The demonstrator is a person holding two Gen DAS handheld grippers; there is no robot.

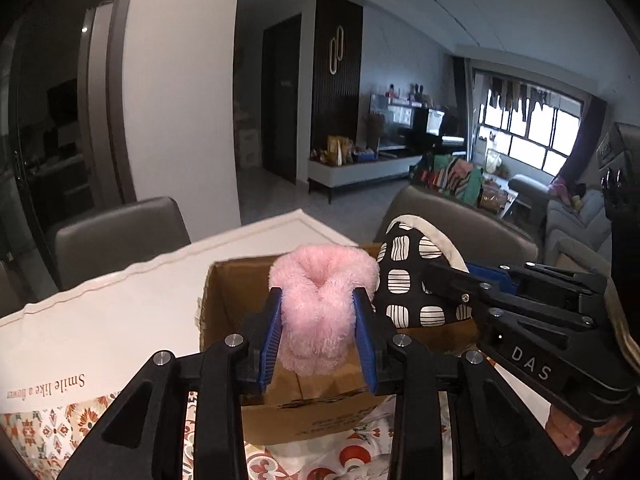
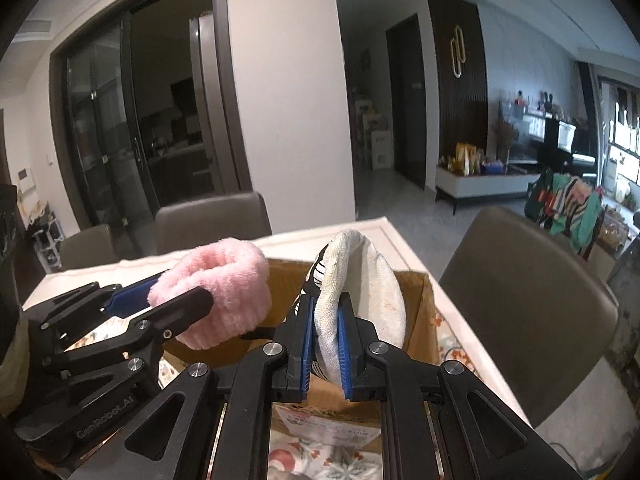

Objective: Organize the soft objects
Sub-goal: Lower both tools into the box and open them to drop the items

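Nearest to me, the left hand-held gripper has its blue pads pressed into both sides of a fluffy pink scrunchie, squeezing it at the waist so that the looped top bulges above the jaws. From the right wrist view the same left hand-held gripper comes in from the left with the pink scrunchie in its grip. Just to its right, the right hand-held gripper stands nearly shut, pinching a folded oven mitt: white quilted lining on one face, black cloth with white striped squares on the other. In the left wrist view that right hand-held gripper reaches in from the right, with the oven mitt sticking up beside the scrunchie.

Both soft things hang over an open cardboard box, the scrunchie towards its left side and the mitt towards its right. The box stands on the worktop, on a cloth with an orange flower print and a white stretch bearing the words "Smile like a flower".

Beyond the far edge of the worktop stand grey chairs, one to the left and one to the right. Farther off are a dark doorway, a low white cabinet and a bright window.
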